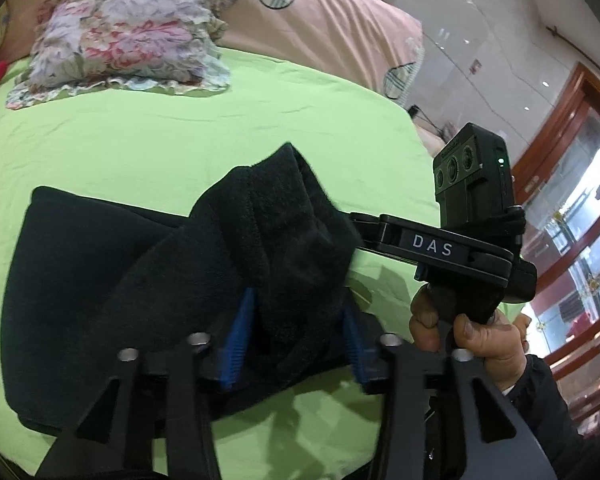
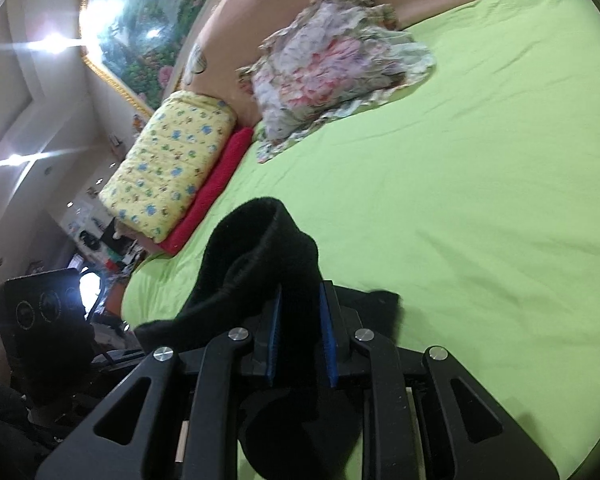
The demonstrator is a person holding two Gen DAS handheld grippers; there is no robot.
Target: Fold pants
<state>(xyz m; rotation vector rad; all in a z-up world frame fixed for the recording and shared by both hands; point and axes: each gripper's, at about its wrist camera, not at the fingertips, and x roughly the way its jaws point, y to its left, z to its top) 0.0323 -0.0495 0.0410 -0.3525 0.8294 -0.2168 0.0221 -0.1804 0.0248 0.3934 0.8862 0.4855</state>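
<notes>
The black fleece pants (image 1: 100, 272) lie partly folded on the green bed sheet (image 1: 160, 136). My left gripper (image 1: 296, 320) is shut on a raised bunch of the pants, blue pads (image 1: 240, 328) on either side of the cloth. My right gripper (image 2: 300, 320) is shut on another raised fold of the pants (image 2: 260, 248), lifted above the sheet (image 2: 480, 200). The right gripper's body (image 1: 440, 244), marked DAS, and the hand holding it show in the left wrist view, close beside the lifted cloth.
A floral pillow (image 1: 128, 40) lies at the far side of the bed, also in the right wrist view (image 2: 332, 60). A pink quilt (image 1: 332, 20) sits behind it. A yellow folded blanket (image 2: 172, 164) on a red one (image 2: 216, 184) lies at the bed's edge.
</notes>
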